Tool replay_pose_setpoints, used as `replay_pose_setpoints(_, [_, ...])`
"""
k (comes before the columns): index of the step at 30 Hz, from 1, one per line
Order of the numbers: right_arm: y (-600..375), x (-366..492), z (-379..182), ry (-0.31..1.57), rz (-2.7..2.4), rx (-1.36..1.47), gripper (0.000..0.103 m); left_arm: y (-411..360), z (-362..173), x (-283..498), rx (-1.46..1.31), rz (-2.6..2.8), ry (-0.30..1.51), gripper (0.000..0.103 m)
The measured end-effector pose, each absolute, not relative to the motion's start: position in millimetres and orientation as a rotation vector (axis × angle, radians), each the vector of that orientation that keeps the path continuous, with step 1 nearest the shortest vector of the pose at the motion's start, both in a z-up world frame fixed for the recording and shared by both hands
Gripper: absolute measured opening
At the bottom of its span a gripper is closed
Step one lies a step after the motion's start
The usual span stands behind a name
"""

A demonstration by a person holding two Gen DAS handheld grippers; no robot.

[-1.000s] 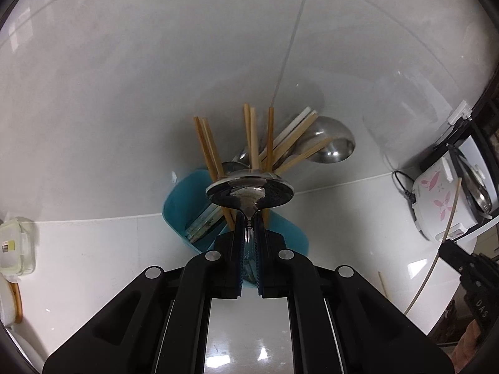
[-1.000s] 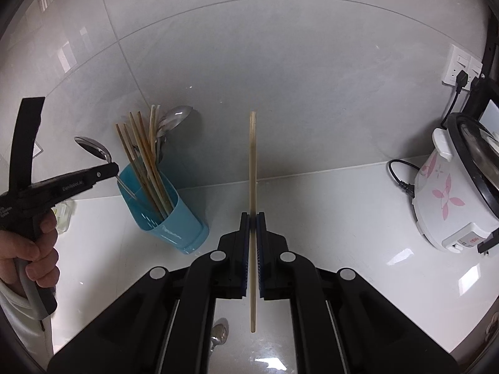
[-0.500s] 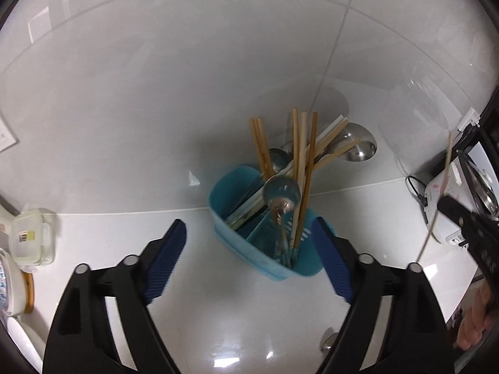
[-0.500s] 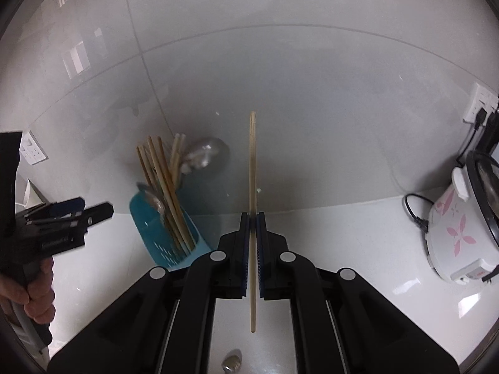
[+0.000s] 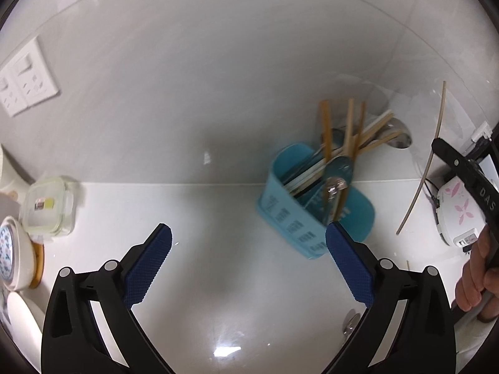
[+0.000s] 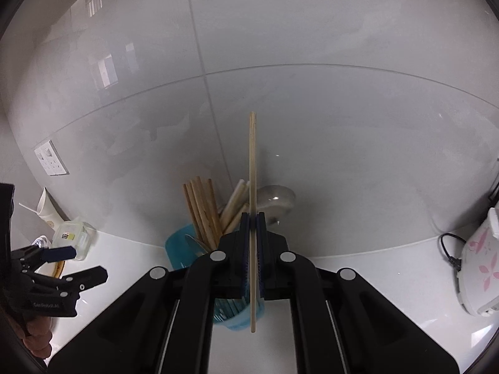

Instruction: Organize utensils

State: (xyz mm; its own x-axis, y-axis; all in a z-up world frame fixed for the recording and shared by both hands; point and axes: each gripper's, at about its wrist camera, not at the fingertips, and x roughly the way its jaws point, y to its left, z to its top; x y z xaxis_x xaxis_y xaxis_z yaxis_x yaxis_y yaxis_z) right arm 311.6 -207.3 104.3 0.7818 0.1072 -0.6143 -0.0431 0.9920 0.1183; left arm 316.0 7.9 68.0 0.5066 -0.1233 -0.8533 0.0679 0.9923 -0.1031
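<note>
A blue utensil holder (image 5: 290, 215) stands on the white counter by the wall, holding several wooden chopsticks (image 5: 326, 131) and metal spoons (image 5: 335, 185). My left gripper (image 5: 248, 252) is open and empty, low in front and to the left of the holder. My right gripper (image 6: 252, 233) is shut on a single pale chopstick (image 6: 252, 162), held upright above the holder (image 6: 179, 249). In the left wrist view that chopstick (image 5: 432, 162) shows at the right. My left gripper (image 6: 73, 261) shows at the left of the right wrist view.
A clear lidded food box (image 5: 50, 205) and white bowls (image 5: 12, 255) stand at the left. A white rice cooker (image 6: 480, 261) with a black cord stands at the right. A spoon (image 5: 351, 321) and another chopstick (image 5: 408, 265) lie on the counter (image 5: 218, 280).
My left gripper opened and let its spoon drop into the blue holder, then drew back to the left. My right gripper carried the chopstick left, over the holder.
</note>
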Motion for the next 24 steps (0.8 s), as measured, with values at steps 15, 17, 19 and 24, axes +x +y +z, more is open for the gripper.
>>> replay_pose_setpoints(15, [-172.7,330.9,73.6,0.632,0.144,0.082,0.004,55.8,48.4,301.5,-0.110,-0.042,1.069,0.097])
replay_pose_setpoints(17, [-172.7,331.3,71.0,0.643,0.147,0.075,0.004,55.1,47.9,300.4,-0.110,-0.041,1.071,0.097])
replay_pose_setpoints(19, [-169.4,332.8,68.3,0.659,0.155,0.075,0.005,54.7,47.3,299.9,-0.110,-0.043,1.073,0.097])
replay_pose_setpoints(24, [-163.1,332.4,66.1,0.691,0.172,0.067,0.016,51.0,48.8,298.4,-0.105,-0.047,1.072,0.097])
